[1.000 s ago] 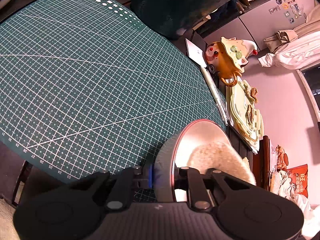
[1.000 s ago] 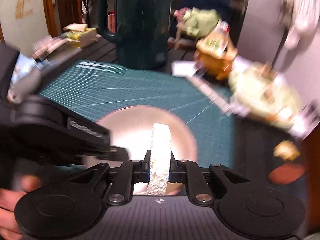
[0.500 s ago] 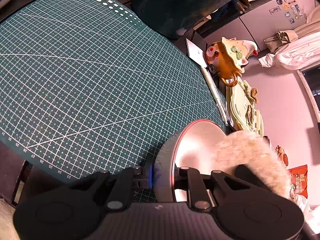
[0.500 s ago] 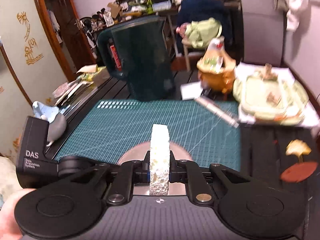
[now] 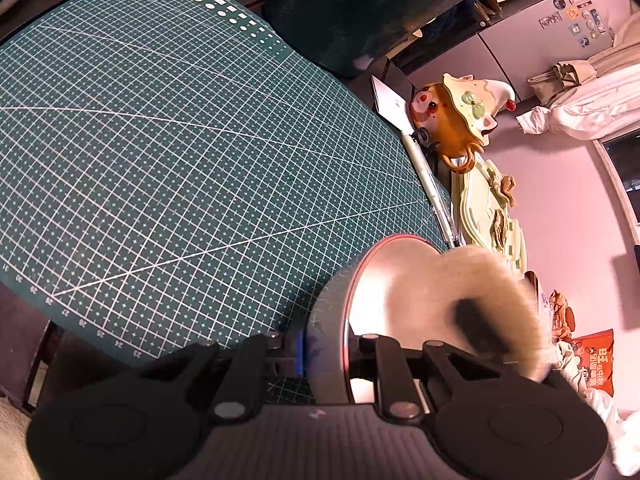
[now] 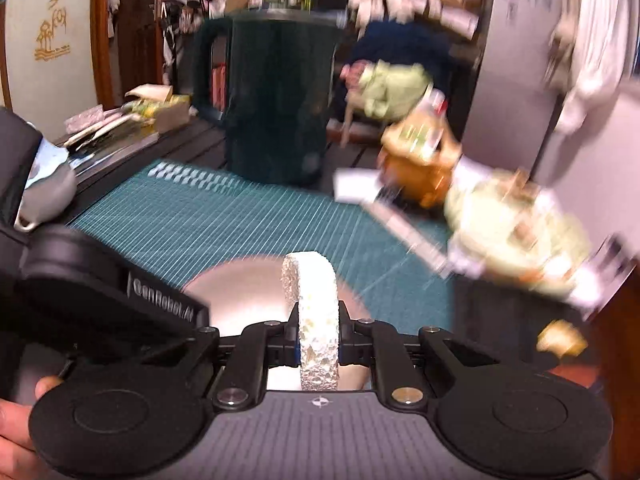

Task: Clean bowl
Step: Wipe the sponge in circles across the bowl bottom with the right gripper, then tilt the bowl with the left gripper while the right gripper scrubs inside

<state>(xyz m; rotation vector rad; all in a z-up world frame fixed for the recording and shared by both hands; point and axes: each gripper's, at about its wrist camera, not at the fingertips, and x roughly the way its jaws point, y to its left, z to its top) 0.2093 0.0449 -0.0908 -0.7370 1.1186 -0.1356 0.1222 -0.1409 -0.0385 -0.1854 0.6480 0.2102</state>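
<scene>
The left gripper point(image 5: 324, 354) is clamped on the wall of a round metal bowl point(image 5: 384, 280), one finger outside and one inside, holding it tilted on its edge over the green gridded cutting mat point(image 5: 168, 152). Inside the bowl's smooth, shiny hollow sits a pale, rough-pored sponge point(image 6: 316, 320), pinched upright between the narrowly closed jaws of the right gripper point(image 6: 318, 344); from the left wrist view it is a blurred cream patch. Beyond the mat stands a dark green jug point(image 6: 276, 96) with a handle.
</scene>
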